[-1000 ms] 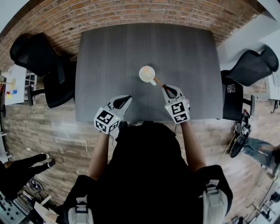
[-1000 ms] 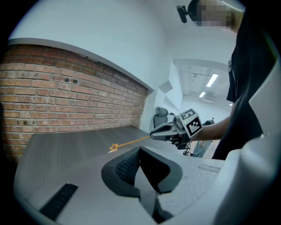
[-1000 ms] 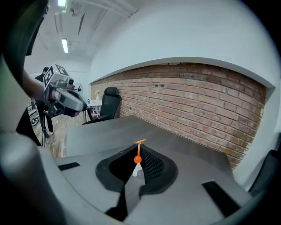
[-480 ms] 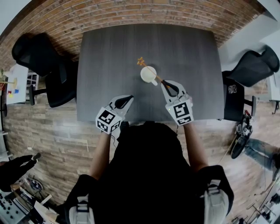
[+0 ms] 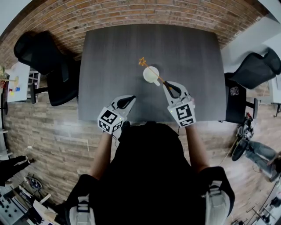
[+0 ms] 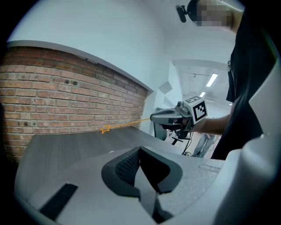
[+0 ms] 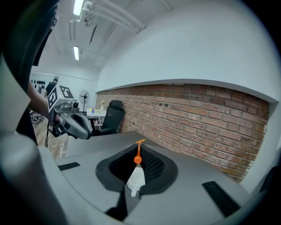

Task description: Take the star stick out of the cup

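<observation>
Star stick (image 5: 142, 63) swung beyond cup (image 5: 151, 75), clamped in right tongs (image 5: 167, 86).

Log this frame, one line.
right gripper: shut on star stick | star stick: level, crossing over cup | left gripper: shut, empty

This looks like an office or lab workroom. A dark grey table (image 5: 149, 48) stands against a bare brick wall (image 5: 131, 11), with black swivel chairs (image 5: 41, 57) at both ends. Strip lights (image 7: 76, 52) line a white ceiling (a pedestal fan (image 7: 84, 94) stands farther back), and the floor (image 5: 48, 127) is wood plank.
</observation>
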Motion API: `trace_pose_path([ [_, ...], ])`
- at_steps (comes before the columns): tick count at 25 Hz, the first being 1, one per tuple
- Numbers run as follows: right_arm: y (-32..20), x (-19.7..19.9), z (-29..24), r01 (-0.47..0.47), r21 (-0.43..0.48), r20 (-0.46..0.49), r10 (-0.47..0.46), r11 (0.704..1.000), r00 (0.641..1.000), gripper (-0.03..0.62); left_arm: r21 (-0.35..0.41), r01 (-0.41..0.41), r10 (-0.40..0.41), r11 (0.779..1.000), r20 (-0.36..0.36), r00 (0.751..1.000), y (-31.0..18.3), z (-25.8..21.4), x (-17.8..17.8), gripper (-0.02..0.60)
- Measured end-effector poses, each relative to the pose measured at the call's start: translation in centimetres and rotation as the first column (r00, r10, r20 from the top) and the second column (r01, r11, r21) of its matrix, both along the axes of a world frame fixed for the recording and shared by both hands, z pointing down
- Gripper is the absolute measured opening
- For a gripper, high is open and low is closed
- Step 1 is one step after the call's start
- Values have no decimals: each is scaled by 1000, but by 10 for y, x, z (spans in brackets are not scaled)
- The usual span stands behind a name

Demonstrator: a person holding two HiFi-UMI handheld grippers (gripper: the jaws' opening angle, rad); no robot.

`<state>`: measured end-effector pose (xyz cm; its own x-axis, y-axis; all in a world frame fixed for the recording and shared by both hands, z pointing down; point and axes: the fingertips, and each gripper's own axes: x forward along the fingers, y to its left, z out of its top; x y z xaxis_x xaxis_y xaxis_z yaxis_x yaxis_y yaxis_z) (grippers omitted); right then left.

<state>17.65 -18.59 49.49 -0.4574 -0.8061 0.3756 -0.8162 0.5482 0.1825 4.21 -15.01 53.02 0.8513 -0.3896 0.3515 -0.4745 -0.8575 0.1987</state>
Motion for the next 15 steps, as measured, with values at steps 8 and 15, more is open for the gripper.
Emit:
trace_pose_path([
  [8,-3,-3,4,10,-4,5,-10,1000,1000,12,-4,7,-7,1000,0,1000,-3,0,-1,2],
  [15,-8,-6,4,13,-5,-1,-13,1000,1000,11,-3,9,-8,1000,7,1000,-8,0,-4,2],
])
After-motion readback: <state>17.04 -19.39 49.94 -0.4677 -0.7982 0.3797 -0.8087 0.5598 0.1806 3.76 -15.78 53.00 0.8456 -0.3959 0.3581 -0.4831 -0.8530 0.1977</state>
